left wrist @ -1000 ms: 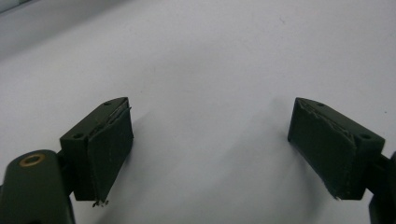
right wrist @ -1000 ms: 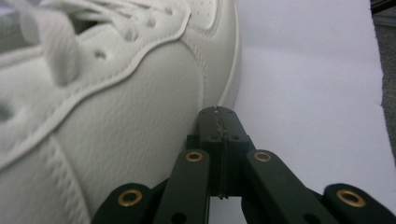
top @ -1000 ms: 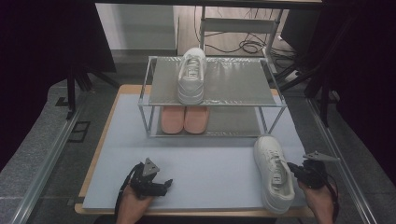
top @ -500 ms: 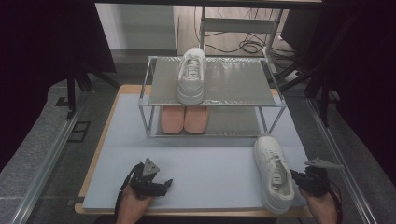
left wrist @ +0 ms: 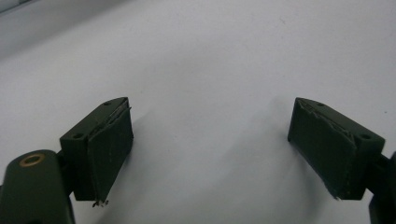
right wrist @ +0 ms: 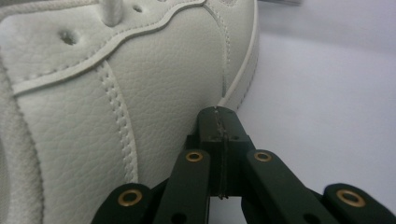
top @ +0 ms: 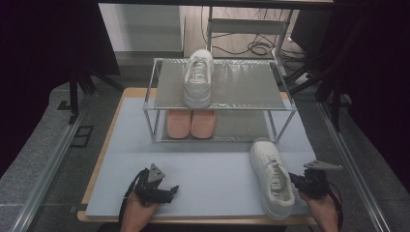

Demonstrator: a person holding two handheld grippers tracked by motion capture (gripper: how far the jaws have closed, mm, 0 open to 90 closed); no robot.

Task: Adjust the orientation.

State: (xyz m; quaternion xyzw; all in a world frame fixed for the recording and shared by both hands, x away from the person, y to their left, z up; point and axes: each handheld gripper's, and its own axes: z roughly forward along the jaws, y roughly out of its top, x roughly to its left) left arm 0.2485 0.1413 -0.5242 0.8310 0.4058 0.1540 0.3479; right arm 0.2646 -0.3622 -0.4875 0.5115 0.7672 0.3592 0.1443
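Observation:
A white sneaker point(top: 270, 178) lies on the pale mat point(top: 212, 169) at the front right, toe toward the rack. My right gripper point(top: 293, 179) sits at its right side, jaws shut with nothing between them; in the right gripper view the closed tips point(right wrist: 218, 122) rest against the sneaker's leather side point(right wrist: 116, 93). My left gripper point(top: 169, 191) lies low on the mat at the front left, its jaws wide open over bare mat point(left wrist: 210, 93), pads point(left wrist: 109, 140) apart. A second white sneaker point(top: 198, 79) stands on the top shelf of the metal rack point(top: 241, 92).
A pair of salmon-pink shoes point(top: 190, 123) sits on the rack's lower shelf. The rack stands at the mat's far middle. Cables point(top: 251, 48) lie on the floor behind. Metal rails point(top: 43, 169) run along both table sides.
My right gripper has drawn slightly toward the table's front edge beside the sneaker. The left gripper and both sneakers have stayed in place.

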